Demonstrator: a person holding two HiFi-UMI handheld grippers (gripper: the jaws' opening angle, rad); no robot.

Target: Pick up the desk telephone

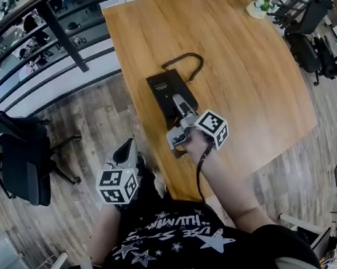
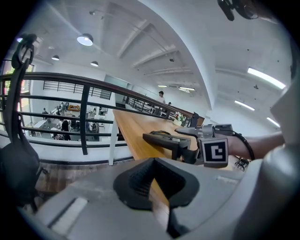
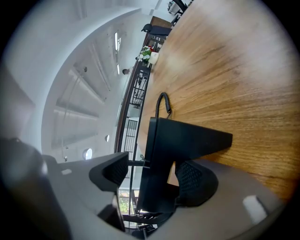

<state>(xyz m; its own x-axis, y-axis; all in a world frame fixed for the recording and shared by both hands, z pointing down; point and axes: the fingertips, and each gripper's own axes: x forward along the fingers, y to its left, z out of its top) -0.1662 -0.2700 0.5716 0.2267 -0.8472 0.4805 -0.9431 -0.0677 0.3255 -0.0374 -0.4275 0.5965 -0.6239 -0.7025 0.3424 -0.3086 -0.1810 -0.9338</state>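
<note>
The phone (image 1: pixel 171 93) lies on the tabletop (image 1: pixel 239 59) at frame centre in the head view. Its long axis runs nearly up and down the frame, and its cord (image 1: pixel 186 60) is looped beyond the upper end. The right tongs (image 1: pixel 180 105) are set at the phone's lower end, in line with that axis. In the right gripper view they are spread, with the phone's edge between the pads; a gap is seen at the left-hand pad, so no grip is judged made. The left tongs (image 1: pixel 127 152) are clenched on nothing at the frame's lower left, off the tabletop and farther from the phone.
</note>
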